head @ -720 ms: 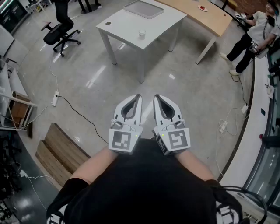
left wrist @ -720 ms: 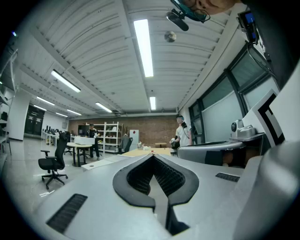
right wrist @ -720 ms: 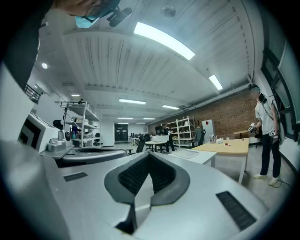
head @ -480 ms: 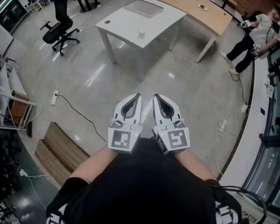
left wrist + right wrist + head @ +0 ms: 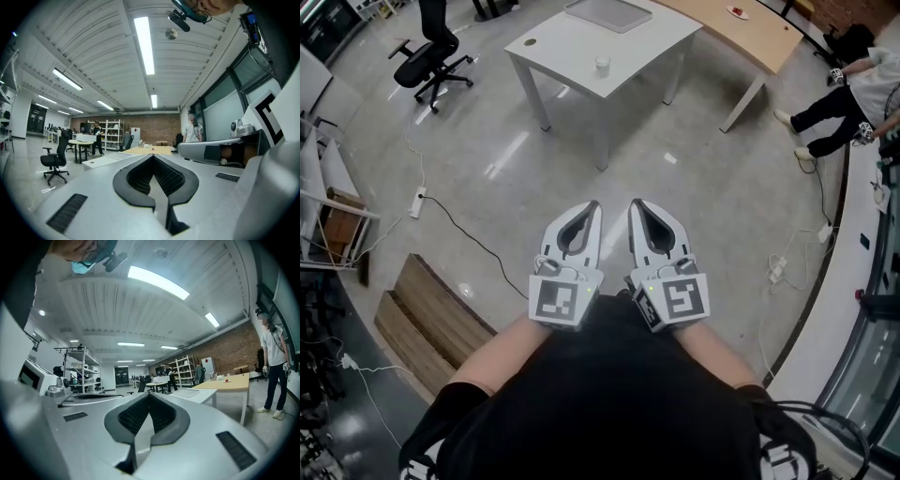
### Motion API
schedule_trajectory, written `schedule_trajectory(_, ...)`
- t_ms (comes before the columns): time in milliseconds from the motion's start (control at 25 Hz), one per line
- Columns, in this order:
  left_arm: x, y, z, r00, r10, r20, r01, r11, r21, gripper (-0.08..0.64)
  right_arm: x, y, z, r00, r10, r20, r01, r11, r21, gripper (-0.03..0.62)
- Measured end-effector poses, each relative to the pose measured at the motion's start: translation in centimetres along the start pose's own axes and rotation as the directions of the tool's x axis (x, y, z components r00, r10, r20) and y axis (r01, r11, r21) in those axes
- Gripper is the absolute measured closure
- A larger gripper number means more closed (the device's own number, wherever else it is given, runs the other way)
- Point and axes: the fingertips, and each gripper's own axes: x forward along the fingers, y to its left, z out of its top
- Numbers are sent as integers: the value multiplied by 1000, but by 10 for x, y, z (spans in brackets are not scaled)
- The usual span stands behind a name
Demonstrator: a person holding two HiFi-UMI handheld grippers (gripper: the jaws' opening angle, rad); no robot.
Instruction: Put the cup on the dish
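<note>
Polished grey concrete is spreading across a workshop floor and catching glare from the ceiling lights. At far left a black wheeled office chair (image 5: 431, 61) is standing. Below it a white power strip (image 5: 419, 202) is lying on its black cable, near stacked brown wooden boards (image 5: 427, 323). Toward the middle, a square white table (image 5: 572, 47) on straight legs is carrying the cup (image 5: 602, 64), a small pale cylinder sitting upright near one edge. A flat grey rectangular tray (image 5: 607, 14) is lying apart behind it. Further right, a long light-wood table (image 5: 750, 37) is holding a small red dish (image 5: 737, 13), well apart from the cup. At the right edge a person (image 5: 853, 89) in a white top and black trousers is showing.

Nearest the camera, bare forearms are reaching out level from a black shirt, holding the left gripper (image 5: 593, 206) and right gripper (image 5: 636, 204) side by side over the floor, far from both tables. Their smooth white shells, each bearing a marker cube, are tapering to ribbed black pads. Each pair of jaws is pressing together with nothing between.
</note>
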Motion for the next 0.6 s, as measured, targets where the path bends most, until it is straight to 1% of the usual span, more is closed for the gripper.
schedule_trajectory(160, 1, -14, -3, 999, 35, -5, -35, 999, -16, 555, -10, -7, -4, 999, 34, -12, -34, 999, 0, 580)
schedule_trajectory(320, 3, -22, -6, 998, 59, -18, -59, 998, -15, 555, -13, -14, -6, 998, 60, -17, -60, 998, 1, 580)
schedule_trajectory(480, 14, -19, -9, 997, 75, -21, -76, 997, -3, 555, -5, -23, -10, 997, 76, -17, -76, 997, 6, 578)
schedule_trajectory(600, 27, -10, -16, 997, 67, -30, -68, 998, -3, 555, 11, -26, -17, 996, 84, -32, -83, 996, 12, 578)
